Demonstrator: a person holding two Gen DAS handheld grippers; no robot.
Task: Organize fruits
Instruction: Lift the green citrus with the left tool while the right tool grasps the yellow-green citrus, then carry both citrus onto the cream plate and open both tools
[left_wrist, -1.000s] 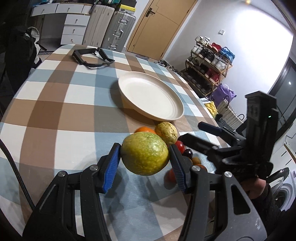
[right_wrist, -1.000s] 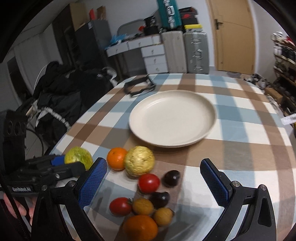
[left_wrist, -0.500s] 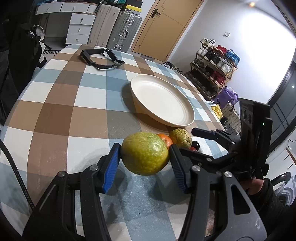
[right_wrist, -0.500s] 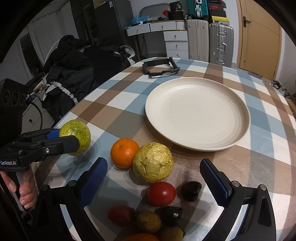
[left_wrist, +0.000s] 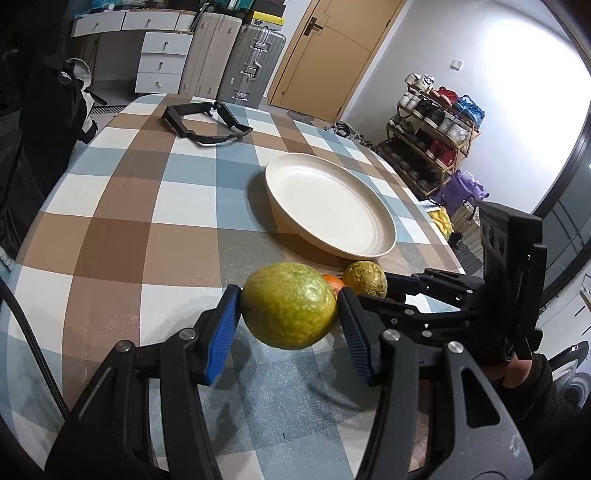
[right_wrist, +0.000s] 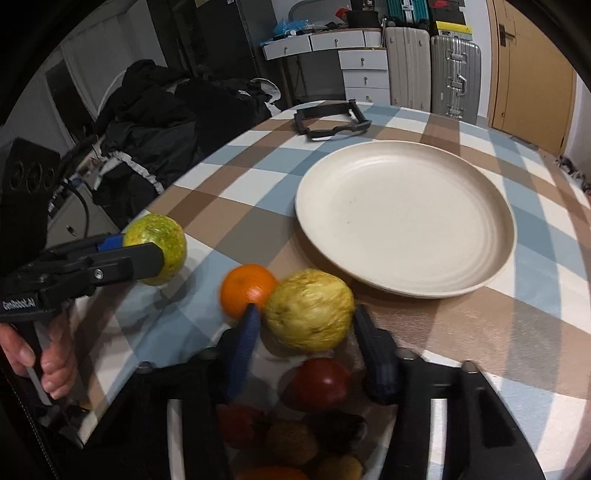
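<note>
My left gripper (left_wrist: 290, 317) is shut on a green-yellow fruit (left_wrist: 290, 305) and holds it above the checked tablecloth; it also shows in the right wrist view (right_wrist: 157, 254). My right gripper (right_wrist: 306, 326) has its fingers on either side of a wrinkled yellow fruit (right_wrist: 309, 314) that rests on the table next to an orange (right_wrist: 246, 290). The frames do not show whether the pads touch it. The cream plate (right_wrist: 491, 266) lies empty just beyond the fruits; it also shows in the left wrist view (left_wrist: 384, 236).
A red tomato (right_wrist: 320, 384) and several small dark, red and brown fruits (right_wrist: 291, 437) lie under the right gripper. A black frame-like object (right_wrist: 330, 123) lies at the table's far end. Suitcases, drawers and dark clothing stand beyond the table.
My right gripper has moved forward and narrowed from wide open to around the wrinkled yellow fruit. My left gripper has drawn back a little with the green fruit in it.
</note>
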